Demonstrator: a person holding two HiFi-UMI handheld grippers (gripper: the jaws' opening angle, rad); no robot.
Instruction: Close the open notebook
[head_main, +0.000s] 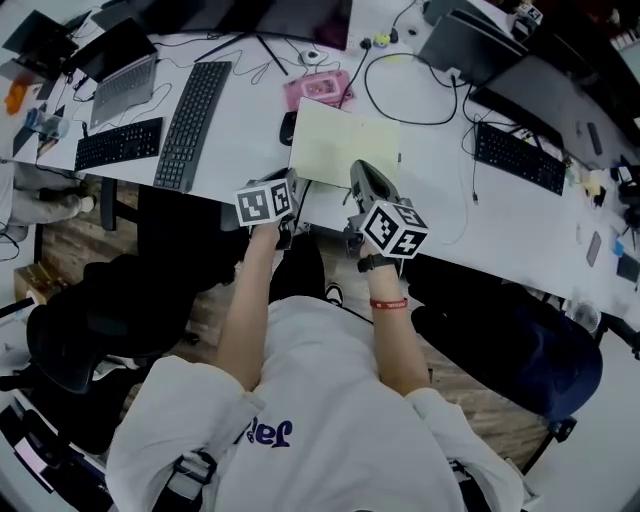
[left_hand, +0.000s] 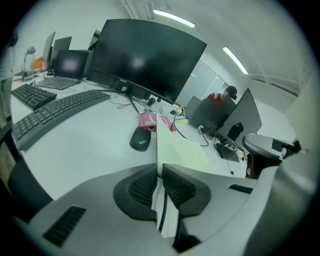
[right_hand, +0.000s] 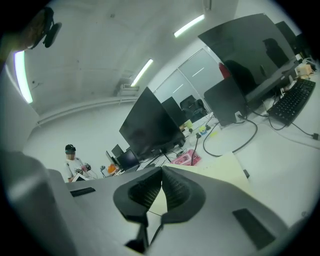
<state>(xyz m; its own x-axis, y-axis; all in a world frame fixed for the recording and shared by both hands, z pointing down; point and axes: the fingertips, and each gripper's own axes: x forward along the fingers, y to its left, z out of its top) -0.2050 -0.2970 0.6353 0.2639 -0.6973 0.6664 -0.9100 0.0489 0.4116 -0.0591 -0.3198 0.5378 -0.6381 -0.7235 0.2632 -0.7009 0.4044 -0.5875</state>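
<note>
While leaning over the white counter (head_main: 250, 115), pinching the notebook (head_main: 340, 145) edge with left tongs (left_hand: 159, 171), with right tongs (right_hand: 161, 173) squeezed together.

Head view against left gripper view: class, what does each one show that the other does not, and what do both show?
Only the head view: the person's white shirt and red wristband. Only the left gripper view: the ceiling lights, a person in red far off, and the left gripper pinching the notebook's edge. Both: notebook, black mouse, pink pouch, long keyboard.
</note>
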